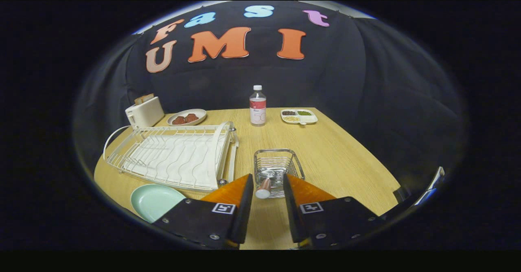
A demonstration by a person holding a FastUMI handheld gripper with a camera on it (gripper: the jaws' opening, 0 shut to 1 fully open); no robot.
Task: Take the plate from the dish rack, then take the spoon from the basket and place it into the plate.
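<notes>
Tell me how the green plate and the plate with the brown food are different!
The green plate is empty; the far plate holds brown pieces of food. The green plate lies on the table near the gripper, in front of the dish rack; the far plate sits behind the rack, beside the toaster. The green plate is pale green; the far one looks whitish. Both lie flat on the table.

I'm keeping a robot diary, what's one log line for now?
pale green round plate: on table, out of white wire dish rack | spoon: in wire basket | tongs: open around handle
</notes>
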